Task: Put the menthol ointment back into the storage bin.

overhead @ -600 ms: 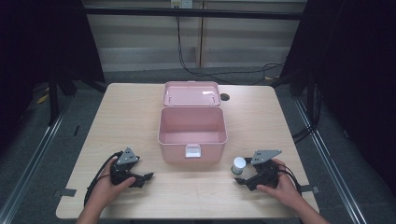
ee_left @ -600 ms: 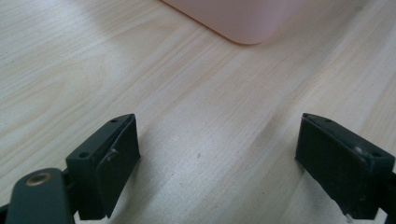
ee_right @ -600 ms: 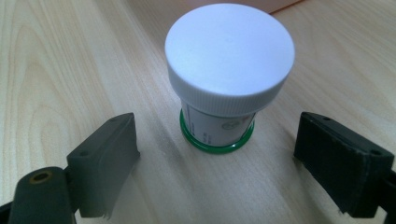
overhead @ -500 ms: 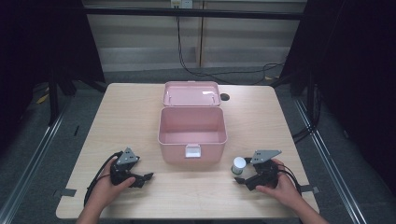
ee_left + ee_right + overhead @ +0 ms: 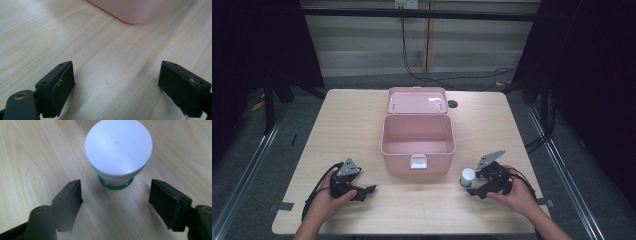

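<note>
High view: I see a pink plastic box [image 5: 418, 145], lid back, mid pale wood-grain table [image 5: 352, 125]; dark room w/ floor cables. Left gripper view: left gripper [image 5: 116, 87] jaws apart – bare wood between. Right gripper view: right gripper [image 5: 115, 198] jaws apart, round white-capped jar [image 5: 118, 152] upright just ahead, untouched

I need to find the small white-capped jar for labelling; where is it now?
In the high view the small white-capped jar stands on the wooden table, right of the open pink box, just ahead of the right gripper, whose open jaws flank it untouched.

Left claw [image 5: 371, 189] agape, right claw [image 5: 468, 186] agape, both hand-held
</note>
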Action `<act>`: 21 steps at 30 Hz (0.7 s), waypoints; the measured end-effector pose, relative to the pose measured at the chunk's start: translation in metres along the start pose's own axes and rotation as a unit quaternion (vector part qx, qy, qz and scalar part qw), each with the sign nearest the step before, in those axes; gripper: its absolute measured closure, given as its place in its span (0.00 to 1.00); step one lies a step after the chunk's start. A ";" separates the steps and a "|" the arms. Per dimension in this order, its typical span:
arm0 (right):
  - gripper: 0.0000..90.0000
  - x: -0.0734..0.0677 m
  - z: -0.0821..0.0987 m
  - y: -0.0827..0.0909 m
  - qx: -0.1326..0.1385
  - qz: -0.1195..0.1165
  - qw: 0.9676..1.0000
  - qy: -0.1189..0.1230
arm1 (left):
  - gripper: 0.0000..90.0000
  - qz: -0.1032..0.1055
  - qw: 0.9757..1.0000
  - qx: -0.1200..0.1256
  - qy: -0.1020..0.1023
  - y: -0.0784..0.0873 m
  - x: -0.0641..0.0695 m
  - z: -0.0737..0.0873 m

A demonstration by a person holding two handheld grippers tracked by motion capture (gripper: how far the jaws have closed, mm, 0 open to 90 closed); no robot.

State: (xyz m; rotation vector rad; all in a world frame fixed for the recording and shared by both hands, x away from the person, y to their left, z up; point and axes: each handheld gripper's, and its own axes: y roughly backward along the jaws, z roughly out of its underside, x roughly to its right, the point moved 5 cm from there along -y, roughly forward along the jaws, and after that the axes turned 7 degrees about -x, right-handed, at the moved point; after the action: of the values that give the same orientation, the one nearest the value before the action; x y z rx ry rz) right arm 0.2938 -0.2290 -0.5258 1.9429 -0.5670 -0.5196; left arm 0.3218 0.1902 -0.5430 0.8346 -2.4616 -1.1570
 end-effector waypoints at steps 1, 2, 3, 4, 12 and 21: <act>0.32 0.001 -0.001 0.001 -0.010 -0.005 1.000 -0.001 | 0.14 0.000 1.000 0.000 0.000 0.000 0.000 0.000; 0.32 0.001 -0.002 0.002 -0.020 -0.003 1.000 -0.004 | 0.14 0.000 1.000 0.000 0.000 0.000 0.000 0.000; 0.32 0.002 -0.004 0.004 -0.028 -0.002 1.000 -0.003 | 0.14 -0.001 1.000 0.000 -0.002 0.000 0.000 0.000; 0.32 0.001 -0.006 0.005 -0.034 -0.003 0.999 -0.005 | 0.14 0.000 1.000 0.000 0.000 0.000 0.000 0.000; 0.35 0.001 -0.020 0.016 -0.068 0.002 0.998 0.002 | 0.14 0.000 1.000 0.000 0.000 0.000 0.000 0.000; 0.38 0.004 -0.033 0.024 -0.100 0.007 0.995 0.009 | 0.14 -0.001 1.000 0.000 -0.002 0.000 0.000 0.000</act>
State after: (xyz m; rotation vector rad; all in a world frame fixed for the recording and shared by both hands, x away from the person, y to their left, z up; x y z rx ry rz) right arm 0.3122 -0.2166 -0.4913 1.7499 -0.4977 -0.5293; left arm 0.3220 0.1904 -0.5429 0.8354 -2.4637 -1.1608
